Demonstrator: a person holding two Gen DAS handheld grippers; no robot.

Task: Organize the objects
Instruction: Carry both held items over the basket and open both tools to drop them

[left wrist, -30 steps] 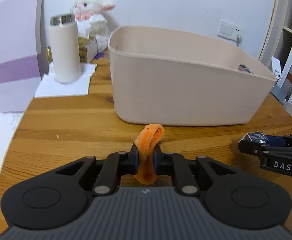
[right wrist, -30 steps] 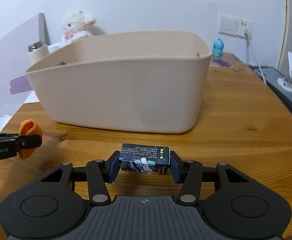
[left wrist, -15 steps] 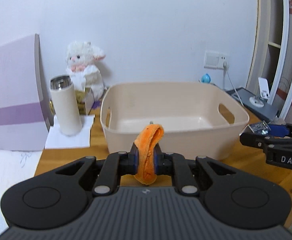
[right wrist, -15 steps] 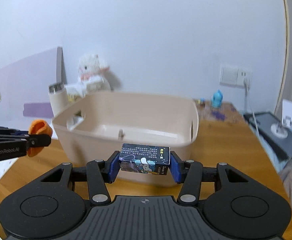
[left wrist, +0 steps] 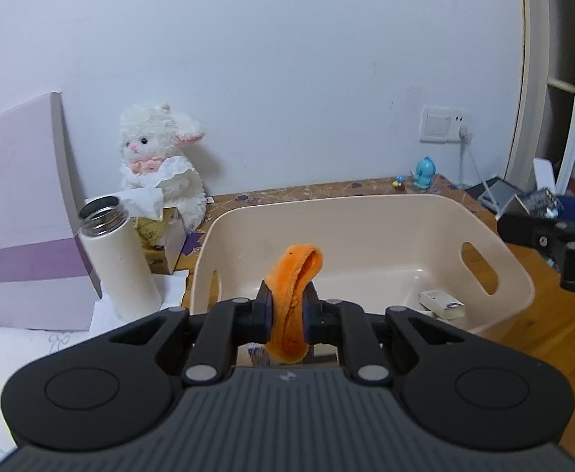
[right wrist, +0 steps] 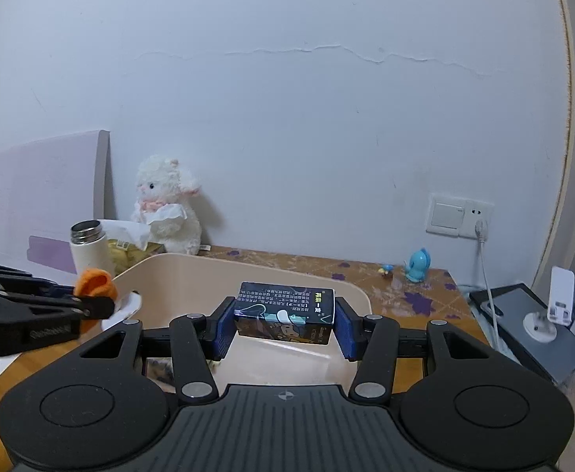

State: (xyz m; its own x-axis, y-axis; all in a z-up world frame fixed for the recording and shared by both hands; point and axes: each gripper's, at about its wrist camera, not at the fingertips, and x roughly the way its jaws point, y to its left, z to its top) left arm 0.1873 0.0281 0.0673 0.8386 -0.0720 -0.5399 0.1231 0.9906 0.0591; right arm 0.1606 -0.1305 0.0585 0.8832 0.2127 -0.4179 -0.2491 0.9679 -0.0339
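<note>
a wooden desk stands against a pale wall, with a patterned strip along its back edge and a switch and socket plate above it. at the back left sit a white plush lamb, an open white flask on white paper, and a lilac board leaning upright. a beige bin fills the middle of the desk; a small white box lies on its floor near the right wall. the left gripper hangs over the bin's near left rim, its jaws clamped on a folded orange cloth. the right gripper hovers above the bin's near right side, its jaws clamped on a dark printed box. right of the bin the desk is bare wood up to a grey device at the edge.
</note>
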